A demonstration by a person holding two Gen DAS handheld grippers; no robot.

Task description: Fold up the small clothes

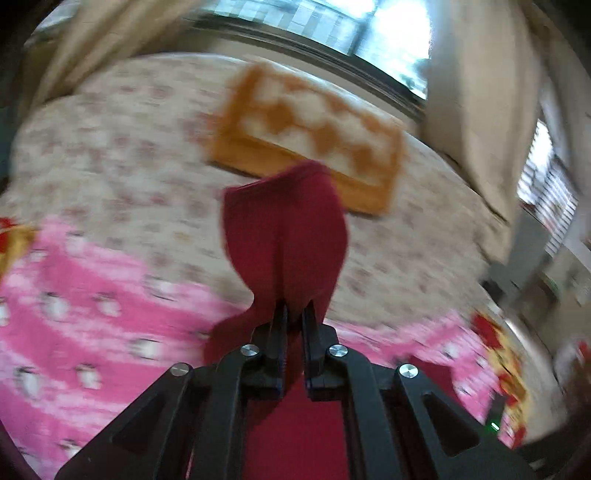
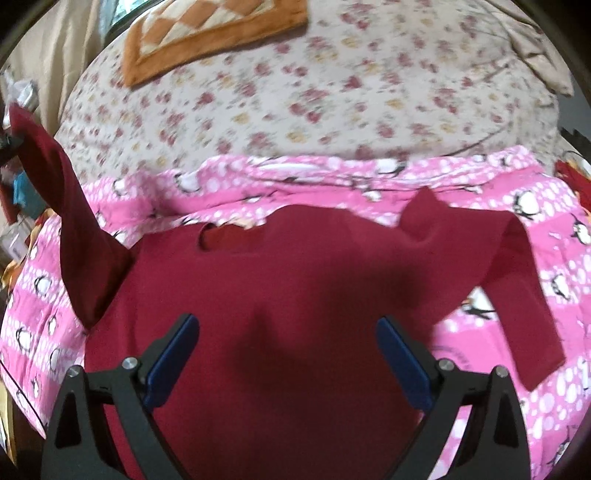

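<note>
A dark red long-sleeved top (image 2: pixel 295 288) lies spread on a pink penguin-print blanket (image 2: pixel 554 258). My left gripper (image 1: pixel 294 314) is shut on the end of its left sleeve (image 1: pixel 284 236) and holds it lifted off the bed; the raised sleeve (image 2: pixel 62 214) also shows at the left of the right wrist view. The right sleeve (image 2: pixel 517 280) lies flat, bent downward. My right gripper (image 2: pixel 288 328) is open and empty, hovering over the middle of the top's body.
The blanket lies on a floral bedsheet (image 2: pixel 332 92). An orange and cream folded blanket (image 1: pixel 310 133) sits at the far side of the bed. Curtains (image 1: pixel 476 92) and a window (image 1: pixel 369 26) stand behind. Clutter lines the bed's left edge (image 2: pixel 14 206).
</note>
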